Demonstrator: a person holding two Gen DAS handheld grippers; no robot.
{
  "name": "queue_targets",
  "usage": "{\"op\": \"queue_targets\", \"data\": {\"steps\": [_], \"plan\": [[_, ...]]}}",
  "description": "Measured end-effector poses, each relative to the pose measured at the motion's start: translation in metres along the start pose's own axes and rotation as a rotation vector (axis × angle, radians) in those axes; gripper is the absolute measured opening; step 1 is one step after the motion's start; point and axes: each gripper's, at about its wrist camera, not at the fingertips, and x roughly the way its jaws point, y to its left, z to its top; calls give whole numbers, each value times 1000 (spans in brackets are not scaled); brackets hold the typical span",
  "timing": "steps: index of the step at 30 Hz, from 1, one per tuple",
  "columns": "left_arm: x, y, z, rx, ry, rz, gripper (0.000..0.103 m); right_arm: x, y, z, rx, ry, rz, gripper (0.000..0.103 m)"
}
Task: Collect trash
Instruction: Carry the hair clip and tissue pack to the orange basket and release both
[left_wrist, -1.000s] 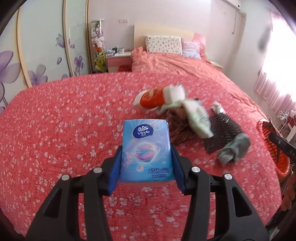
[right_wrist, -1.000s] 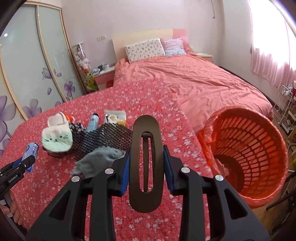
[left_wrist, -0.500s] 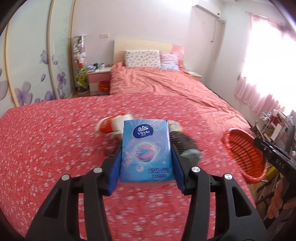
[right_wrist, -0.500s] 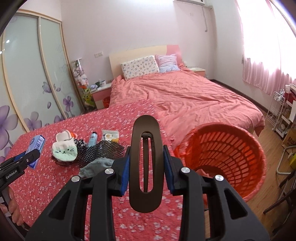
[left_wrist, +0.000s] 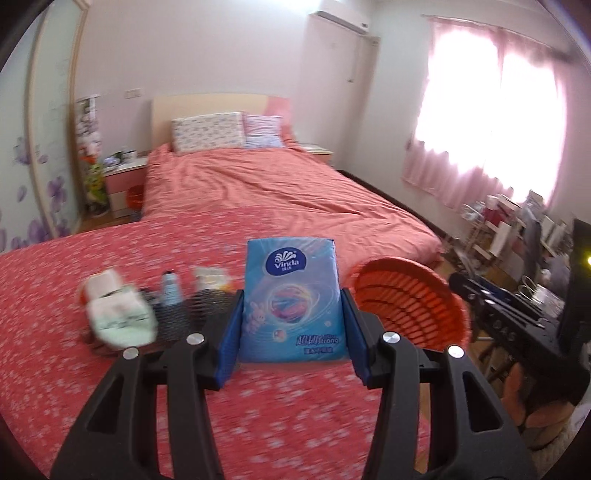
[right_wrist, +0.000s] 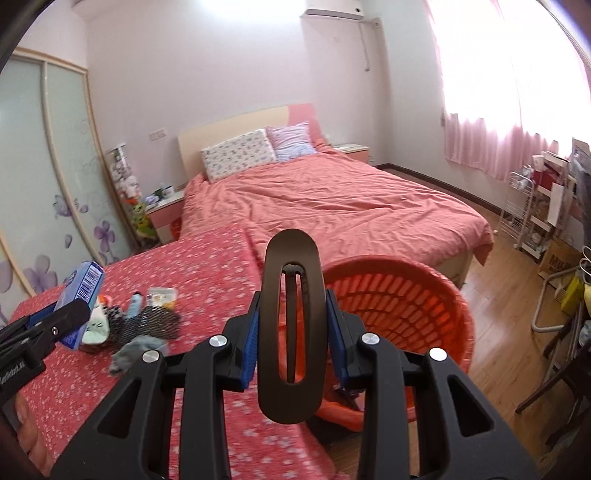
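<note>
My left gripper (left_wrist: 291, 325) is shut on a blue Vinda tissue pack (left_wrist: 291, 295), held above the red flowered cover. My right gripper (right_wrist: 291, 332) is shut on a dark oval hair clip (right_wrist: 290, 325), which stands upright in front of the orange slatted basket (right_wrist: 413, 306). In the left wrist view the basket (left_wrist: 410, 306) stands just right of the tissue pack, beyond the cover's edge. The left gripper with the pack (right_wrist: 79, 291) shows at the left edge of the right wrist view. A pile of small items (left_wrist: 147, 310) lies on the cover: a pale cat-face sock (right_wrist: 96, 325), black mesh (right_wrist: 155, 325), a grey sock (right_wrist: 136, 350).
A bed with a salmon duvet (right_wrist: 332, 206) lies behind the flowered cover (right_wrist: 192, 273). A white rack (right_wrist: 528, 218) and cluttered shelves stand at the right on the wooden floor. Sliding doors with purple flowers line the left wall. A hand (left_wrist: 535, 402) shows at lower right.
Both grippers have swung right and risen with their loads still gripped. The basket has come into the left wrist view beside the pack, and it now sits behind the hair clip.
</note>
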Motion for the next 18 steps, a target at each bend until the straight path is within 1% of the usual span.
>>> {"op": "queue_targets", "data": {"steps": [4, 11, 15, 18], "plan": [[23, -35, 4, 30, 16, -61, 49, 7, -24, 3, 37, -1, -28, 33], [81, -95, 12, 81, 62, -145, 49, 28, -60, 10, 114, 9, -44, 33], [107, -117, 13, 111, 84, -161, 50, 40, -73, 12, 139, 16, -51, 33], [130, -126, 12, 122, 112, -137, 53, 49, -82, 12, 157, 31, -41, 33]]}}
